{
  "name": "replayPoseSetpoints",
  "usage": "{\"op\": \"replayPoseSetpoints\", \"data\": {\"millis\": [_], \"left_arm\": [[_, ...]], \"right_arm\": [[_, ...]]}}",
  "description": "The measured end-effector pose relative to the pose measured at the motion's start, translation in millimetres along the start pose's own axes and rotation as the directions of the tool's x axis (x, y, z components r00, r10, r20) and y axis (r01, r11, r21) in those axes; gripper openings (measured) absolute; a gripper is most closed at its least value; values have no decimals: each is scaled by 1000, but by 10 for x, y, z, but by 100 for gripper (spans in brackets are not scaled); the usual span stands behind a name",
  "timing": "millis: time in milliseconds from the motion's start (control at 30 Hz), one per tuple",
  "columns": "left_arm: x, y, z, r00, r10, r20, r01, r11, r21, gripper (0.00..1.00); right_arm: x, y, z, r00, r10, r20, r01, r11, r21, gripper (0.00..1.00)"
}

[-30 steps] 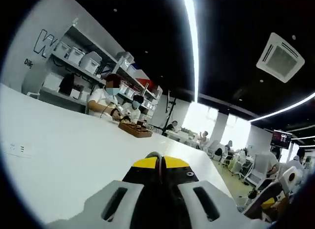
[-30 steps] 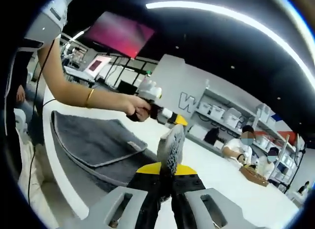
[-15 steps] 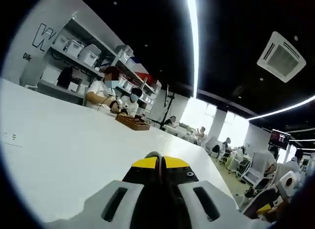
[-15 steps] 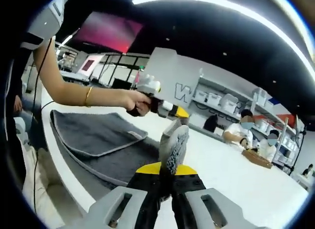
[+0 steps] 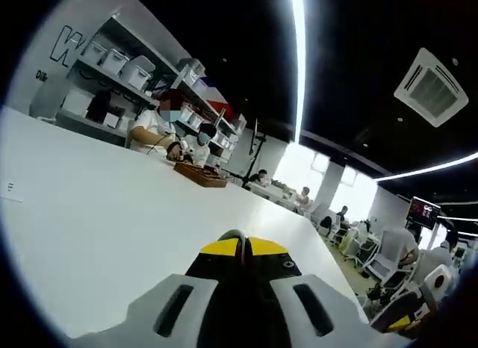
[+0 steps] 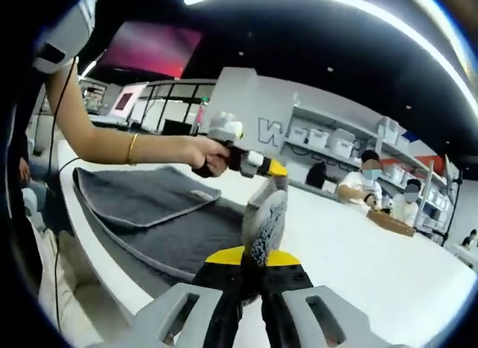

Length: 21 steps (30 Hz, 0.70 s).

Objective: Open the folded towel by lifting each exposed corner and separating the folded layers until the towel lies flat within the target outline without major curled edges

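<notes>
Right gripper view gives us the towel (image 6: 149, 213), a dark grey cloth lying on the white table (image 6: 358, 251) near its front edge, with 1 folded layer resting on top toward the person's side and a small label at that layer's corner. We hold 1 corner (image 6: 265, 221) of it raised off the surface, clenched between the jaws of the right gripper (image 6: 252, 267), the cloth standing up in a narrow tuft above the yellow tips. Beyond it, the person's hand (image 6: 208, 157) carries the left gripper (image 6: 270, 169) just above the towel's far edge; we judge it is also pinching that raised cloth, though the contact is hard to make out. In the left gripper view its jaws (image 5: 241, 247) look pressed together on a thin dark sliver, with bare table ahead.

We take the step in hand to be the lifting of an exposed corner, so the unfolding is at an early stage. Next, we need to carry the raised edge outward across the table, away from the folded stack, keeping both grips tight until the layer peels open.
</notes>
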State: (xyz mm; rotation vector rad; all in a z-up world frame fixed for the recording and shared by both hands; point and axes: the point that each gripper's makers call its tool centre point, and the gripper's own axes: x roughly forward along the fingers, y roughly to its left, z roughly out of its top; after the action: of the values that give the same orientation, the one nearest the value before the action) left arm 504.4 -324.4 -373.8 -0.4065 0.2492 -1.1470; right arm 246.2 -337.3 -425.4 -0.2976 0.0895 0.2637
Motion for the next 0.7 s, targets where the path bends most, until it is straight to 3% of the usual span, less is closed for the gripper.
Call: {"op": "replayPoseSetpoints", "data": {"millis": [700], "left_arm": [[417,13,-365,998,15,-69,-17,1000,-22,3]], "right_arm": [[-125,-118,-217,999,-40,-28,43,994,97,8]]}}
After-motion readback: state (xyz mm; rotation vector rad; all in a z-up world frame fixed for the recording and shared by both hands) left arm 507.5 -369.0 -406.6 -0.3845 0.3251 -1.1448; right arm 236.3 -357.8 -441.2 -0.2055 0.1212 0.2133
